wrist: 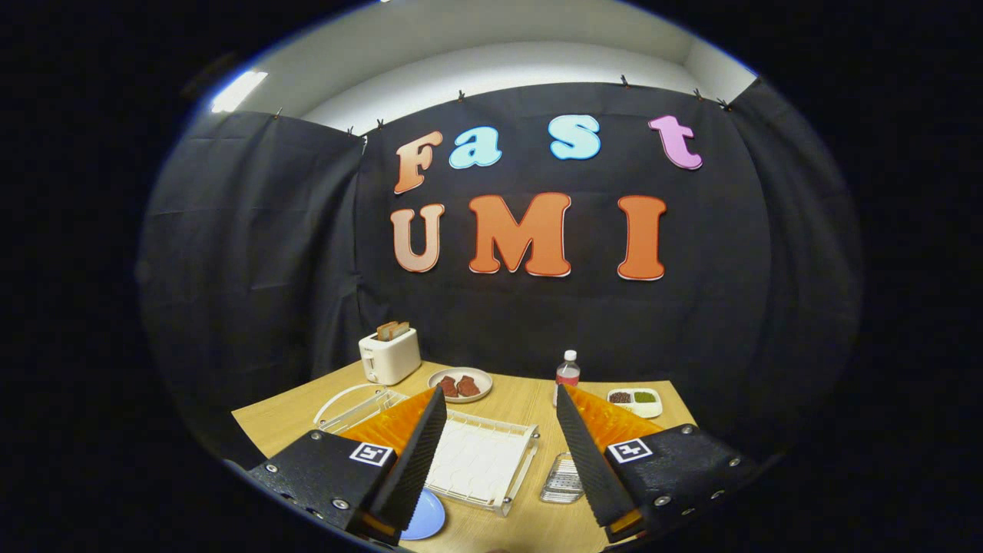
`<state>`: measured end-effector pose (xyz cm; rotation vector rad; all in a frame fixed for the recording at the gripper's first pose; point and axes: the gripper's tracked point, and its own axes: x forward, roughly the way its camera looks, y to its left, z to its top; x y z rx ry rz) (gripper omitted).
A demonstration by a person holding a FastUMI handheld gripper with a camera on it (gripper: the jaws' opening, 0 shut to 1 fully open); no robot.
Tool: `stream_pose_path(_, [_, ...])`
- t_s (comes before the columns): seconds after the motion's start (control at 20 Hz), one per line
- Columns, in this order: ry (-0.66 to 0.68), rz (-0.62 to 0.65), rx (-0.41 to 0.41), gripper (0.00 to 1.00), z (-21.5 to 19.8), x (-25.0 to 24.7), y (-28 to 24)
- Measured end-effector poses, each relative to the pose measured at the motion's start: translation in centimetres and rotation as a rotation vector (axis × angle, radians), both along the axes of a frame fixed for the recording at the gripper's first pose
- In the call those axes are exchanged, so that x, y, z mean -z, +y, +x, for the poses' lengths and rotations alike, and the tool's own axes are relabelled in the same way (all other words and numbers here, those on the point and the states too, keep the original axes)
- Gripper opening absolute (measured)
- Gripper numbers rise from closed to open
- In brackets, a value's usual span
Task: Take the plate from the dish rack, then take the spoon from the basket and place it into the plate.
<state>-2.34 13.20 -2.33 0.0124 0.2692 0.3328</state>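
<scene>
My gripper is open and held above the wooden table, with nothing between its fingers. The white dish rack lies flat on the table below the gap between the fingers. A blue plate rests on the table at the rack's near left corner, partly hidden by the left finger. A small clear basket sits just right of the rack, beside the right finger. What is inside the basket is too small to make out.
A white toaster with bread stands at the table's far left. Near it are a plate of meat pieces, a water bottle and a white dish of sauces. A clear tray with a white curved rim lies left of the rack.
</scene>
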Motion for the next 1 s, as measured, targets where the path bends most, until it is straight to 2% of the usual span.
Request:
stream_pose_path(0.35, [-0.099,-0.009,0.044,0.94,1.1,-5.6,-0.6])
stream_pose_path(0.65, [-0.122,0.007,0.030,0.96,0.6,-8.2,0.7])
stream_pose_path(1.0, [-0.164,-0.033,0.014,0.98,0.4,-10.0,0.9])
